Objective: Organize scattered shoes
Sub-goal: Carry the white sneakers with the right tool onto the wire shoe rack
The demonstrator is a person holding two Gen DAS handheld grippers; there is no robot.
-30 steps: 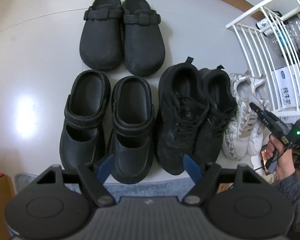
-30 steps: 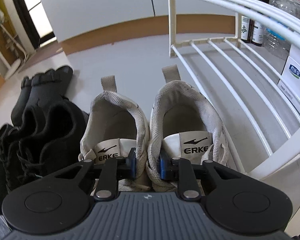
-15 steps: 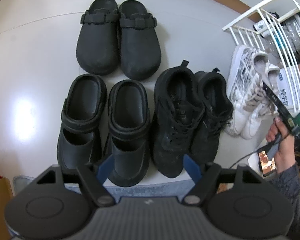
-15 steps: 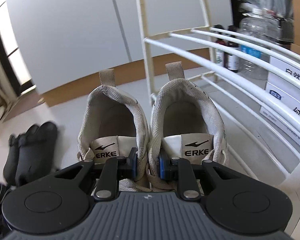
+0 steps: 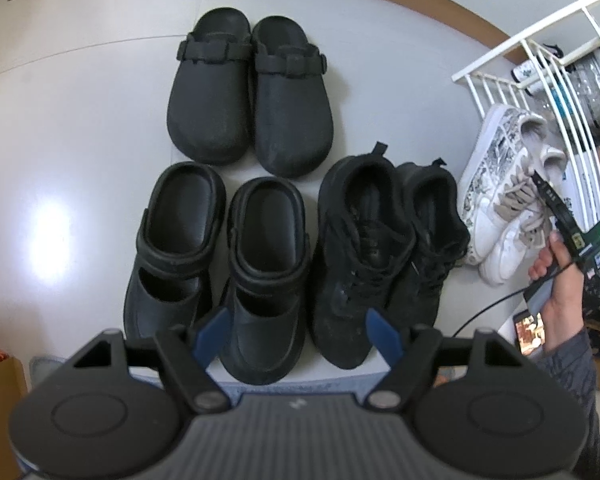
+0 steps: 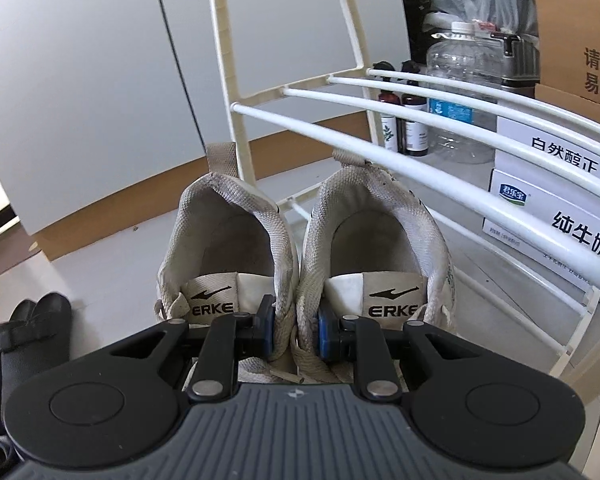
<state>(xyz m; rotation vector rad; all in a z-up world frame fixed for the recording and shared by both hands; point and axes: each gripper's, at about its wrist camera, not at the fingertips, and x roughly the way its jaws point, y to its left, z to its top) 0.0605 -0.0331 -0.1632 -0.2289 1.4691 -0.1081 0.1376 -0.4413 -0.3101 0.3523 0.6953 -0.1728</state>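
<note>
My right gripper (image 6: 296,330) is shut on the inner collars of a pair of white ERKE sneakers (image 6: 236,236), held side by side off the floor, heels toward the white wire shoe rack (image 6: 420,132). The left wrist view shows the same white sneakers (image 5: 500,184) hanging tilted beside the rack (image 5: 512,44), with the right gripper (image 5: 540,182) and a hand (image 5: 560,280) on them. My left gripper (image 5: 296,334) hangs open above black strap clogs (image 5: 216,264), black sneakers (image 5: 384,248) and black closed clogs (image 5: 248,92) set in rows on the floor.
Behind the rack bars stand white milk cartons (image 6: 556,208), a clear plastic bottle (image 6: 460,92), small dark bottles (image 6: 404,124) and a cardboard box (image 6: 580,32). A blue mat edge (image 5: 300,386) lies under my left gripper. A phone (image 5: 530,326) and cable lie at the right.
My right gripper has lifted the white sneakers off the floor, up and toward the rack's upper bars. The left gripper has stayed open and nearly still.
</note>
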